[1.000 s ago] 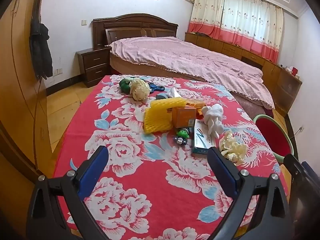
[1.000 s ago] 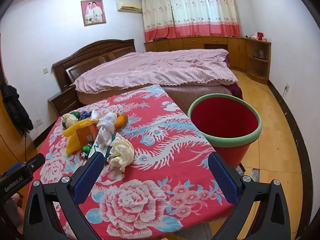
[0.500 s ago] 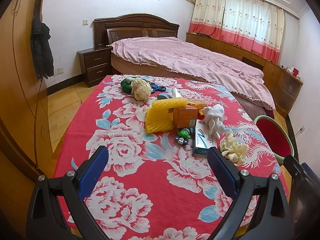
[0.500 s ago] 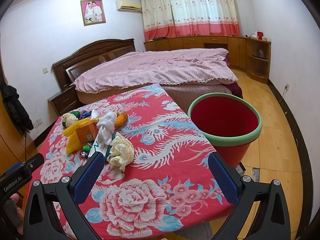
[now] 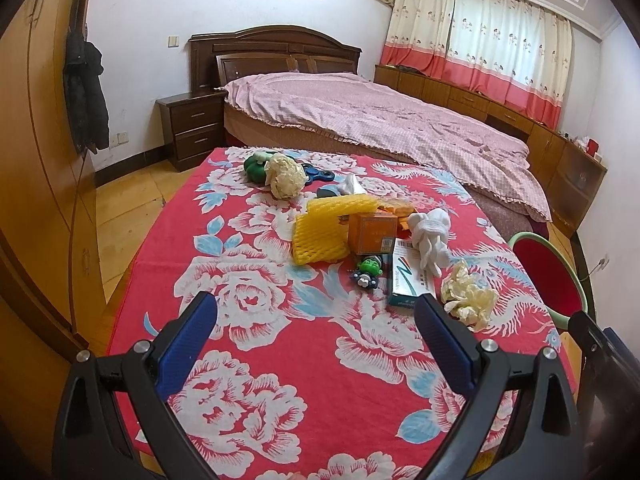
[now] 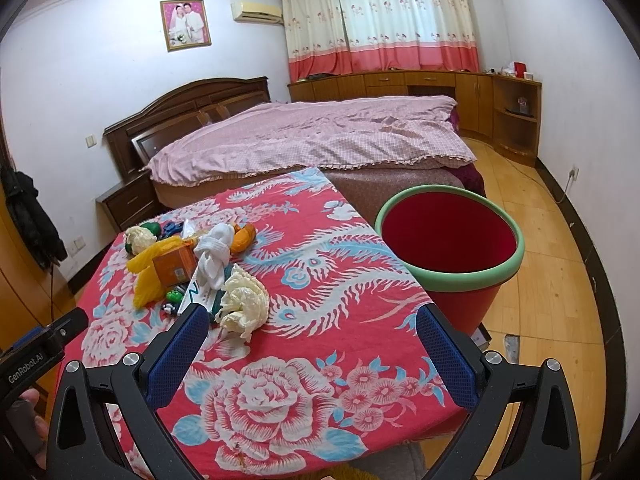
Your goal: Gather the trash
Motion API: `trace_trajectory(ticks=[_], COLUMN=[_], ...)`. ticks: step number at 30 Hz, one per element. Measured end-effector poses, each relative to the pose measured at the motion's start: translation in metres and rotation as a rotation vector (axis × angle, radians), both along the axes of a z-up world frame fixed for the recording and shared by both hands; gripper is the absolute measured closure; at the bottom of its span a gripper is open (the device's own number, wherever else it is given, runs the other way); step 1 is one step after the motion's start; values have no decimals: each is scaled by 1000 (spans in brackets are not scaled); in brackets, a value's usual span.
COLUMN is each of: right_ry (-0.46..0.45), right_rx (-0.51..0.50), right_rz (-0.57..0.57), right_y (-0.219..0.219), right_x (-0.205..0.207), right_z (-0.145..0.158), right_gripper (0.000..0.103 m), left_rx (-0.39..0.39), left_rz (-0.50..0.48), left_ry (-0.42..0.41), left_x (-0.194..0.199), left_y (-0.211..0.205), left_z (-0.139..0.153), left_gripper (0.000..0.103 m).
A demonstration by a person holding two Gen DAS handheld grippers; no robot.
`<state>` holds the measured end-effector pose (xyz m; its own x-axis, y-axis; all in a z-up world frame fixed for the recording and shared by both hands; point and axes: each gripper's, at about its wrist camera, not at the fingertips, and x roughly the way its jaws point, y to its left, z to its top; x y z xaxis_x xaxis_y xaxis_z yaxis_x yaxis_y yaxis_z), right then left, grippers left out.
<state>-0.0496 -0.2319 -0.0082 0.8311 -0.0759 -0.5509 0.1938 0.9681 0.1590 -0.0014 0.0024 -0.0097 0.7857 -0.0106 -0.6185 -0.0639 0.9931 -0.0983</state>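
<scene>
We stand in a bedroom with a pink-quilted wooden bed (image 5: 380, 132), working over a table draped in a red cloth printed with white and blue flowers (image 5: 280, 320). Item one: our left gripper (image 5: 316, 328), blue-padded jaws spread wide, holding nothing, hovering above the near part of the cloth. Item two: our right gripper (image 6: 312, 336), jaws equally wide apart and empty, poised over the table's near right corner. Nearest the right gripper's left finger we log a crumpled cream-yellow paper wad (image 6: 244, 304), lying on the cloth just beside a flat white-and-teal carton (image 5: 408, 280). Against that carton rests a small green-and-blue toy figure (image 5: 368, 272); a bunched white cloth (image 5: 430, 236) lies partly over the carton's far end. Next outward: an orange cardboard box (image 5: 372, 234), touching a yellow foam-mesh fruit sleeve (image 5: 324, 228). Farther back we record a second crumpled cream paper wad (image 5: 286, 176) beside a dark green round object (image 5: 254, 168) and a blue plastic piece (image 5: 320, 176). Off the table's right edge, on the wooden floor, stands a red plastic bin with a pale green rim (image 6: 448, 252), upright, its visible interior empty. A dark coat (image 5: 86, 92) hangs at the wardrobe on the left.
</scene>
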Motion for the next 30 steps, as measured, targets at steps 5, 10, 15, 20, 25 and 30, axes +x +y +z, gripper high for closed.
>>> trace_trajectory(ticks=[5, 10, 15, 20, 25, 30], right_ry=[2, 4, 4, 5, 5, 6], right_rx=[-1, -2, -2, -2, -1, -1], right_rz=[1, 1, 1, 0, 0, 1], right_y=[0, 0, 0, 0, 0, -1], right_x=[-1, -1, -1, -1, -2, -2], right_z=[1, 0, 0, 0, 0, 0], right_gripper=[0, 0, 0, 0, 0, 0], left_rx=[-2, -4, -5, -4, -6, -6], left_rz=[-1, 5, 5, 5, 6, 6], left_ry=[0, 6, 5, 6, 7, 9], left_x=[0, -1, -2, -1, -1, -1], left_y=[1, 3, 3, 3, 3, 4], left_z=[0, 0, 0, 0, 0, 0], left_gripper=[5, 5, 5, 5, 5, 5])
